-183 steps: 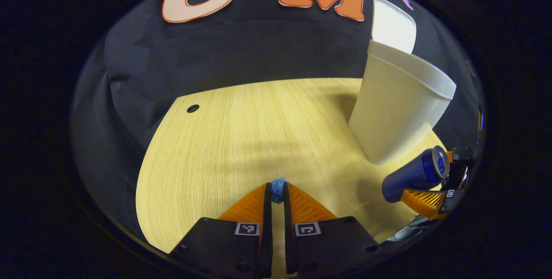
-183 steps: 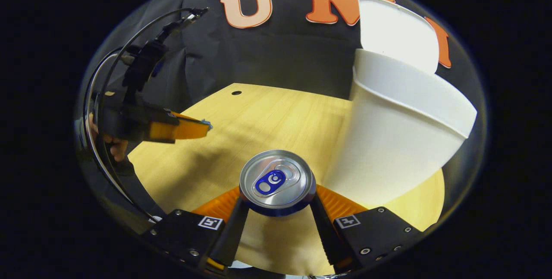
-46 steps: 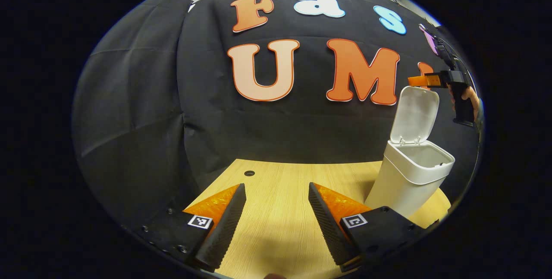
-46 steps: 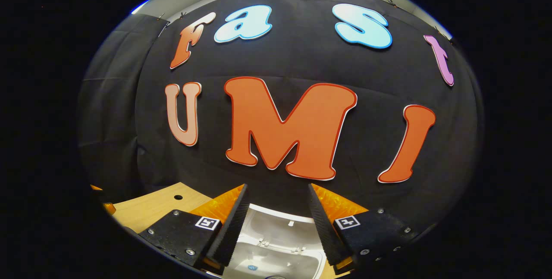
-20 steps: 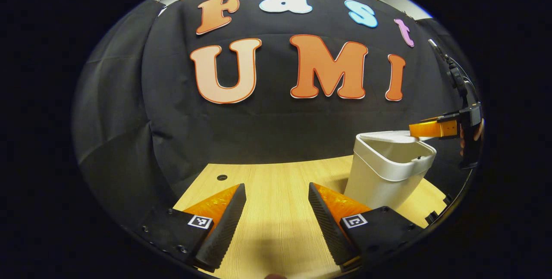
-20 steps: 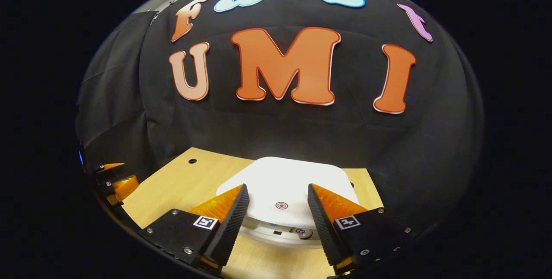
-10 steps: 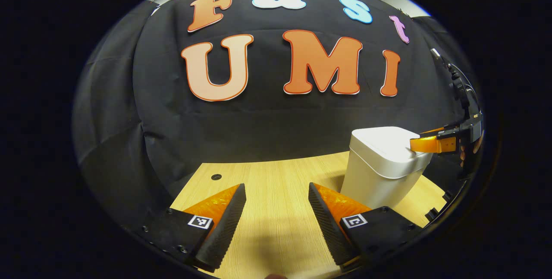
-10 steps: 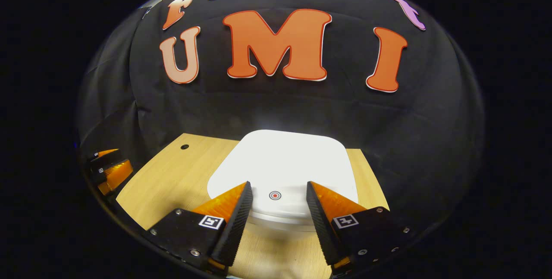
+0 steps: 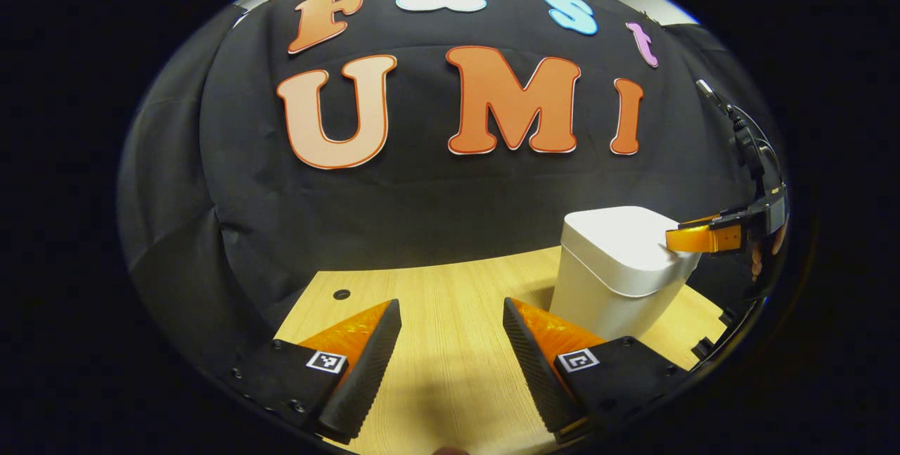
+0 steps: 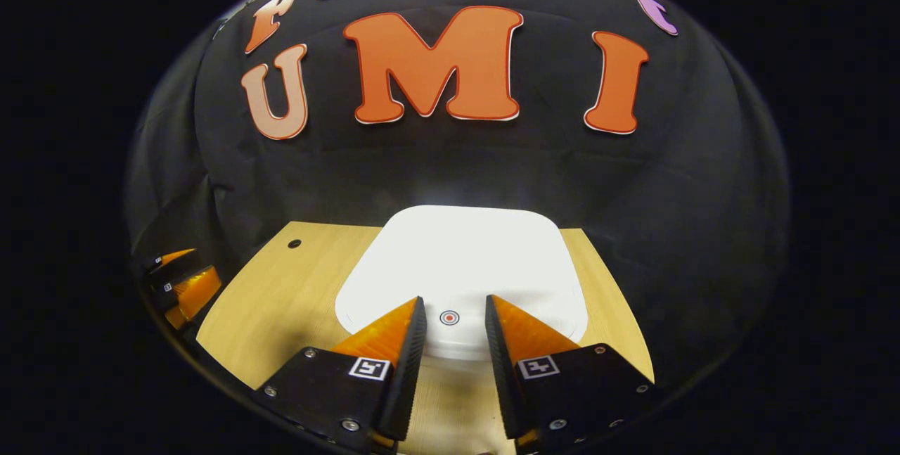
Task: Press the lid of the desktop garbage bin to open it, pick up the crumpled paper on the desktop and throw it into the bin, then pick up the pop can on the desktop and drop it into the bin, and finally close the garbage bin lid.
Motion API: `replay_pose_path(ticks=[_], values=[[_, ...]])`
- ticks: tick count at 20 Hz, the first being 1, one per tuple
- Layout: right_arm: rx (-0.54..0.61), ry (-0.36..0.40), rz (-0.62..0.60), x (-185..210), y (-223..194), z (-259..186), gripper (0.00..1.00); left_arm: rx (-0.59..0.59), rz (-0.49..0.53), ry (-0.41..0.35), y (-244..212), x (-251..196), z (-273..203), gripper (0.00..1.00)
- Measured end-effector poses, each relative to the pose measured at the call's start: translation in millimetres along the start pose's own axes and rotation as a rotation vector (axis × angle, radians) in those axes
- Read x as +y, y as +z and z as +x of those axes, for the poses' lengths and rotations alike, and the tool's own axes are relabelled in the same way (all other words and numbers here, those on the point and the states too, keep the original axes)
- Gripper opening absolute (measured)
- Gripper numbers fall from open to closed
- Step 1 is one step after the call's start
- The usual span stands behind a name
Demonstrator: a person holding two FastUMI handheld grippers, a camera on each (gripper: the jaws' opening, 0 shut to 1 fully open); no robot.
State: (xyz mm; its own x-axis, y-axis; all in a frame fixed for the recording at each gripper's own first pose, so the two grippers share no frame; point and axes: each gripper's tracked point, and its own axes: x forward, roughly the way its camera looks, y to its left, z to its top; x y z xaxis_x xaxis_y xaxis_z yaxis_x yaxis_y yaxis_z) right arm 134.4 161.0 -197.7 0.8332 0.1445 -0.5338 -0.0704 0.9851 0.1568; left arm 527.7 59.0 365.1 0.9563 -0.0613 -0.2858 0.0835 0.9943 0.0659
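bin lid (image 10: 457, 258) is flat shut now, was half up a second ago; right gripper (image 10: 453, 307) jaws narrowed over its front edge, left gripper (image 9: 450, 311) still spread, empty

Lid (image 10: 460, 258) now down, right tool (image 10: 453, 307) narrower

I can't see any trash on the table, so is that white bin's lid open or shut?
Shut. The lid lies flat on the bin, no gap showing, with the right gripper at its front edge.
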Motion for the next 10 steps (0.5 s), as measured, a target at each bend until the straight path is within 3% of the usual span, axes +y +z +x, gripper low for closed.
replay_pose_path(ticks=[6, 7, 8, 10], values=[[-0.080, 0.015, -0.044, -0.4, 4.4, -5.0, 0.51, -0.039, 0.009, -0.012, 22.5, -5.0, 1.9, 0.93], [-0.104, 0.003, -0.037, -3.5, 7.7, -4.5, 0.61, -0.053, 0.004, -0.009, 29.8, -3.7, 1.1, 0.93], [-0.117, 0.001, -0.032, -3.5, 8.0, -6.2, 0.63, -0.068, -0.003, -0.002, 35.7, -2.5, -0.6, 0.93], [-0.161, 0.007, -0.018, -2.2, 14.3, -11.6, 0.78, -0.097, -0.024, 0.018, 47.2, 1.9, -2.6, 0.93]])
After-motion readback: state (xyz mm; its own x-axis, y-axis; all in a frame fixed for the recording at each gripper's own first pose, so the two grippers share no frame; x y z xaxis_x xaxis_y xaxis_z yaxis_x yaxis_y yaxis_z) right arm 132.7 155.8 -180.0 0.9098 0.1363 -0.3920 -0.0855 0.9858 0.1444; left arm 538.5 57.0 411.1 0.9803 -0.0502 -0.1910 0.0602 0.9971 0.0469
